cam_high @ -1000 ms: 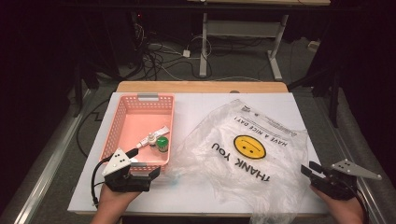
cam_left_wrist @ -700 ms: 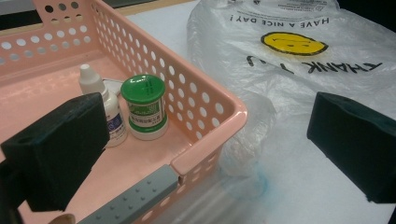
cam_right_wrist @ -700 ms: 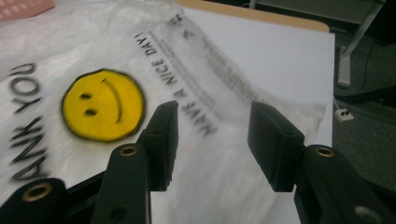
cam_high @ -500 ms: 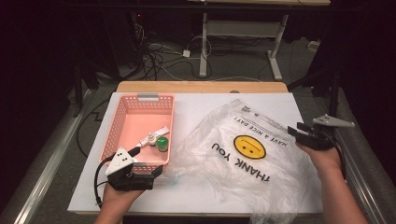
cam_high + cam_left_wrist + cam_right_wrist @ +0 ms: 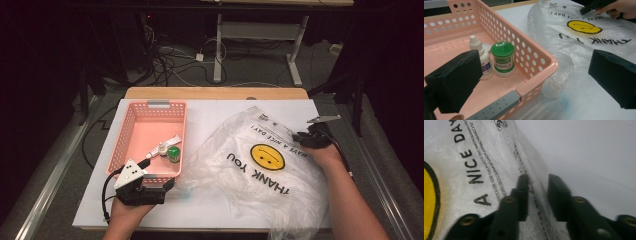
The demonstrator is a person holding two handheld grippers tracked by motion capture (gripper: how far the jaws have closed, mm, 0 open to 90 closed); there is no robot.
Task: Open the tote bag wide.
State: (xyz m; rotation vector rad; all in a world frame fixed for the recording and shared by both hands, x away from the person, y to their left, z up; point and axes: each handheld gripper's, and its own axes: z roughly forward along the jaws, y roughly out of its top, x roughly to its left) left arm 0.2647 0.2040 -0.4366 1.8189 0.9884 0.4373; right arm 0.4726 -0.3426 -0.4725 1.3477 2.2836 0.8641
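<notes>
A clear plastic bag (image 5: 260,170) with a yellow smiley and "THANK YOU" print lies crumpled on the white table top. My right gripper (image 5: 300,137) rests at its far right edge. Its jaws have just been closing, and a fold of the bag's edge (image 5: 536,182) lies in the narrow gap that remains between them. A pink basket (image 5: 150,105) holds a green-lidded jar (image 5: 503,58), a small white dropper bottle (image 5: 480,57) and a tube (image 5: 167,143). My left gripper (image 5: 534,75) stands open astride the basket's near right corner, one jaw inside and one outside over the bag.
The white board (image 5: 220,115) lies on a wooden table whose far edge (image 5: 215,93) shows behind it. Cables and table legs sit on the dark floor beyond. The bag's near end hangs over the front edge at the right.
My right hand has moved from the near right corner of the table away from me to the bag's far right edge. The left hand has stayed at the basket.
</notes>
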